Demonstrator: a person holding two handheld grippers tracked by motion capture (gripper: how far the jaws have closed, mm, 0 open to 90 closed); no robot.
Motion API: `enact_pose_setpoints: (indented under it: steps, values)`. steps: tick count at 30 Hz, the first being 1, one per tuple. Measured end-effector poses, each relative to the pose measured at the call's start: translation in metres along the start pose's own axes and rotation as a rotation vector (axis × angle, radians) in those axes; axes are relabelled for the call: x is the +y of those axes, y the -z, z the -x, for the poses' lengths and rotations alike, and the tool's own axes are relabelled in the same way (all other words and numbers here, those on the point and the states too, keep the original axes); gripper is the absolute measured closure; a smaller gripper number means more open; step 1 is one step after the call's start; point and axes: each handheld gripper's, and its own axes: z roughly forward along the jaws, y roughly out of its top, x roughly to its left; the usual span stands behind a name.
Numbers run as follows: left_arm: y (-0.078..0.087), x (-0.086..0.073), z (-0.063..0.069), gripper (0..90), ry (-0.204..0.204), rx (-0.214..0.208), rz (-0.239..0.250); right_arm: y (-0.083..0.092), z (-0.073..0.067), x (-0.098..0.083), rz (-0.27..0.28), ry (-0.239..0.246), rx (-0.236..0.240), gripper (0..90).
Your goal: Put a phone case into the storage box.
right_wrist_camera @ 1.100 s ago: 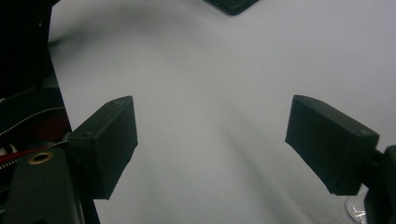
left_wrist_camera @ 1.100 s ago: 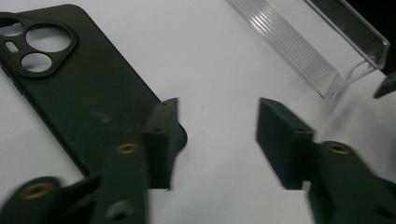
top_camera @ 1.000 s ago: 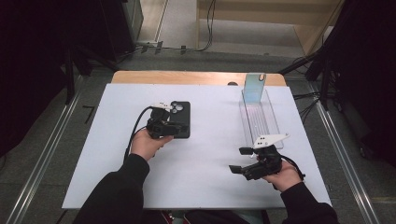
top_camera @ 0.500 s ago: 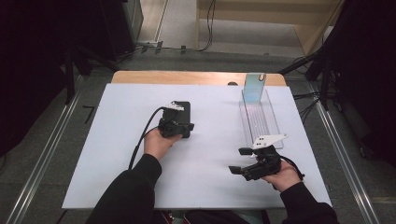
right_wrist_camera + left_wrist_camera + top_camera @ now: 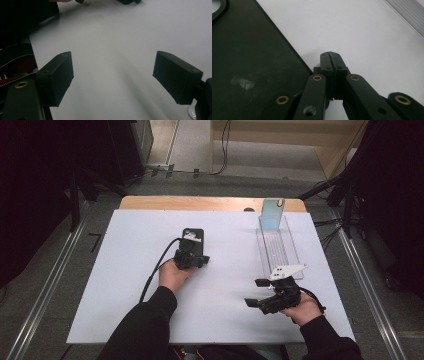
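Since the earlier frames, left hand and its gripper have come down a little toward the near end of the black phone case; right hand has stayed put, and the clear tray and the upright case at the far right have not shifted.

Bench (image 5: 125, 285): white board over a wood top, a wood strip showing along the far edge.

Clear tray (image 5: 290, 251): long, transparent, lies right of centre, running near-to-far. An iridescent phone case (image 5: 273, 213) stands upright at its far end.

Black phone case (image 5: 196, 236): lies flat, back up, about mid-bench, left of the tray and well apart from it. In the left gripper view its dark surface (image 5: 249, 62) takes up the left side, with a pale smudge on it.

Left gripper (image 5: 190, 261): sits at the near end of the black case, held in the left hand (image 5: 172, 275), cable trailing toward the near-left. Jaws have just been closing; in the left gripper view the tips (image 5: 331, 65) are pressed together with nothing between them, just beside the case's edge over bare white board.

Right gripper (image 5: 260, 292): near right, close to the tray's near end, held in the right hand (image 5: 302, 309). Jaws stand wide apart (image 5: 112, 75), nothing between them.
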Motion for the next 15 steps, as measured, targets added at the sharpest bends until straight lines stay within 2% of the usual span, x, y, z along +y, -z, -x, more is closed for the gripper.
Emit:
enact_pose_setpoints:
  steps: [15]
  values:
    - [0.027, -0.015, -0.028, 90.0, 0.056, 0.046, -0.005, -0.001, 0.001, 0.0, -0.001, -0.003, -0.002, 15.0]
